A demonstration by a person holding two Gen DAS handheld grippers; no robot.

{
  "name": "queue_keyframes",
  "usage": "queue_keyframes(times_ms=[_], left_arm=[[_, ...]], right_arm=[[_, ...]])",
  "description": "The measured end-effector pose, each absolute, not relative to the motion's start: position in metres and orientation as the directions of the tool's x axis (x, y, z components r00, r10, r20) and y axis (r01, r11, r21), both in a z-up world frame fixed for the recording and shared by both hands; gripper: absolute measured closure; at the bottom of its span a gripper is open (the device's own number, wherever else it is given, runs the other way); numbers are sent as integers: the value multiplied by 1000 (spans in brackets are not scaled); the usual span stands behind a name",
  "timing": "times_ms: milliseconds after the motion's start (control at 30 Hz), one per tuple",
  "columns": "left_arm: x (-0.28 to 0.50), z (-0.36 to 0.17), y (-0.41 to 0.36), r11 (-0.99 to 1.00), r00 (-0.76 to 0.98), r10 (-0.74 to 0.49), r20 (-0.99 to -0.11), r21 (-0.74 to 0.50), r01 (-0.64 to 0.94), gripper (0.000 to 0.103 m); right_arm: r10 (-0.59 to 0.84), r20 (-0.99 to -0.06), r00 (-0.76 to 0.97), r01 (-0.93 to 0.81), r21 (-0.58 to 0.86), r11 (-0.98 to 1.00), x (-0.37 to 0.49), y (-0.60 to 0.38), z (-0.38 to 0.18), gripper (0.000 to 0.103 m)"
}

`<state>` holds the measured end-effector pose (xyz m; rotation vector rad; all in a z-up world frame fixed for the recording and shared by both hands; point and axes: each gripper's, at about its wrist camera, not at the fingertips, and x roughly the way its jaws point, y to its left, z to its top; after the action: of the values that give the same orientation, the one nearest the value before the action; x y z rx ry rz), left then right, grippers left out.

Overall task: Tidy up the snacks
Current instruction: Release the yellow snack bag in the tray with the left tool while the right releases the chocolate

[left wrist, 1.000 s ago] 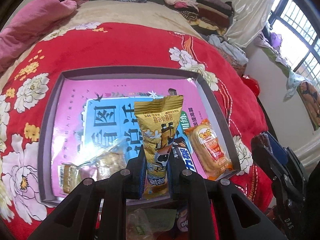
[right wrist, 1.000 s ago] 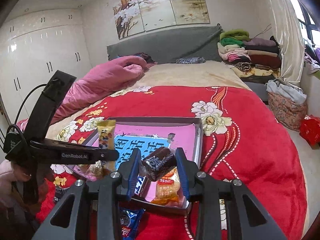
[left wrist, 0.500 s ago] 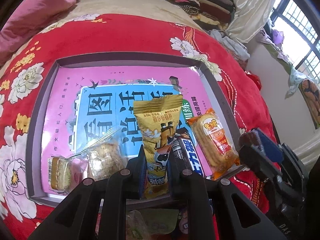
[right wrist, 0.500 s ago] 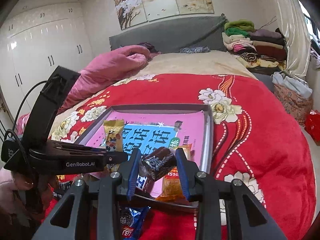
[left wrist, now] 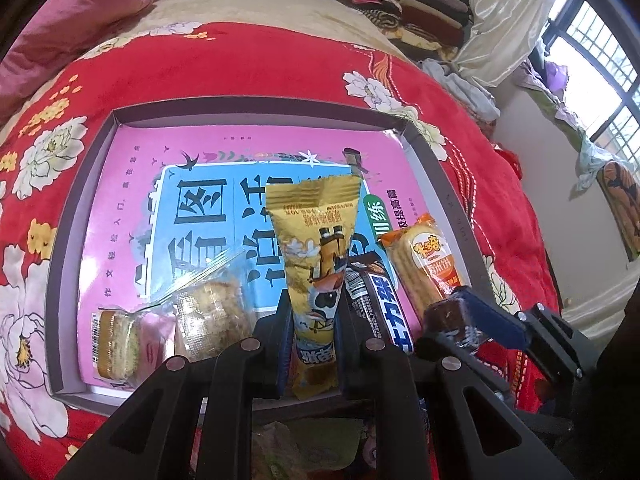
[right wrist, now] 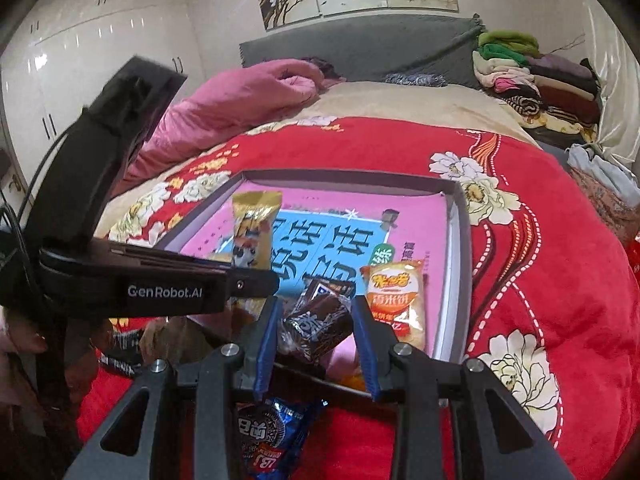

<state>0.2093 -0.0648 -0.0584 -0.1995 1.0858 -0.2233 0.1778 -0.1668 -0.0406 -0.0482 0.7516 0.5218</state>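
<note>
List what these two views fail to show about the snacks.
- Left wrist view: the snacks below the tray are hidden by the left tongs.
- Right wrist view: the yellow packet has its lower end behind the left tongs' body.
- Right wrist view: the dark packet label is blurred.

Your left tongs (left wrist: pixel 311 336) covered the yellow packet's (left wrist: pixel 320 256) lower end. The blue cookie pack (right wrist: pixel 276 436) lay partly hidden under your right tongs (right wrist: pixel 316 336), its label too blurred to read.
</note>
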Motion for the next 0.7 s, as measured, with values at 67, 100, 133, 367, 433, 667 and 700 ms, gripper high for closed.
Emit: queue_keyframes(times_ms=[67,100,133,367,433,667,700], left_arm=[[209,-59,-65,959,447,-278,-850,-271,81,85],[208,-59,-65,959,446,-279,-851,-272,81,85],[208,-59,-65,959,445,-280,-851,-272,82,85],[205,-58,-64,958,444,-284,-850,-275,85,85],[204,-59,-64,958,443,-283,-851,-275,85,85],[200,-59,-66,957,440,-287,-851,-276,91,84],[199,-60,-65,956,440,-289,-850,-278,90,84]], right_arm=[[432,-667,607,-471,135,872,177,-165,-42,67],[429,-669,607,-470,133,872,177,-165,-43,67],[424,-671,608,-469,128,874,177,-165,-43,67],[382,-698,606,-456,89,885,177,-162,-51,67],[373,-704,604,-454,80,887,177,-161,-53,67],[373,-711,596,-445,94,891,178,-163,-54,66],[374,-713,593,-443,99,891,178,-164,-54,66]])
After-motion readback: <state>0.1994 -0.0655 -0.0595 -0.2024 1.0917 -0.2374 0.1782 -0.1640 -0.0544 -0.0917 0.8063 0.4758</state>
